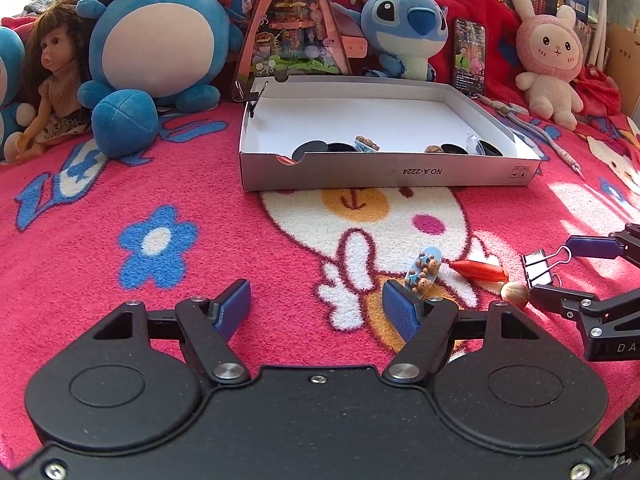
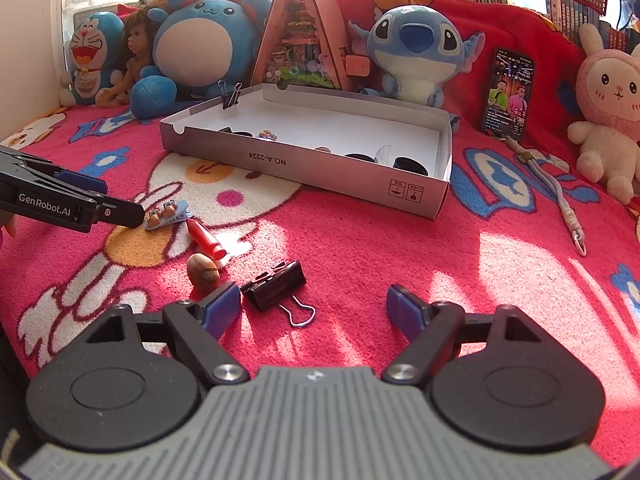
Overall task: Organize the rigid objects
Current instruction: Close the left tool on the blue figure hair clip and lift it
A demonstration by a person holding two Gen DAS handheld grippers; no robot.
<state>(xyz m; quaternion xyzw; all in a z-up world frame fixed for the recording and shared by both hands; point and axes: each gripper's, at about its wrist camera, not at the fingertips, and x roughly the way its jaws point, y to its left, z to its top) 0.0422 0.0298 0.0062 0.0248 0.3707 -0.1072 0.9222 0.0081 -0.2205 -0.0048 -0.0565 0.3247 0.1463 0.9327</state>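
My left gripper (image 1: 318, 308) stands open over the red blanket with nothing between its pads. Just past its right fingertip lies a blue hair clip with little bears (image 1: 424, 274) (image 2: 168, 214). Next to the clip are a red pen-like piece (image 1: 478, 271) (image 2: 206, 240) and a brown nut (image 1: 515, 292) (image 2: 203, 271). My right gripper (image 2: 314, 304) is open around a black binder clip (image 2: 276, 286) (image 1: 538, 270), which lies on the blanket close to the left pad; neither pad presses it. The white cardboard box (image 1: 384, 176) (image 2: 320, 176) holds black discs, another bear clip and a nut.
A second binder clip (image 1: 250, 98) (image 2: 230, 98) grips the box's far left rim. Plush toys (image 1: 160, 40), a doll (image 1: 52, 80), a triangular diorama (image 1: 296, 20) and a phone (image 2: 508, 92) line the back. A lanyard (image 2: 556, 188) lies right of the box.
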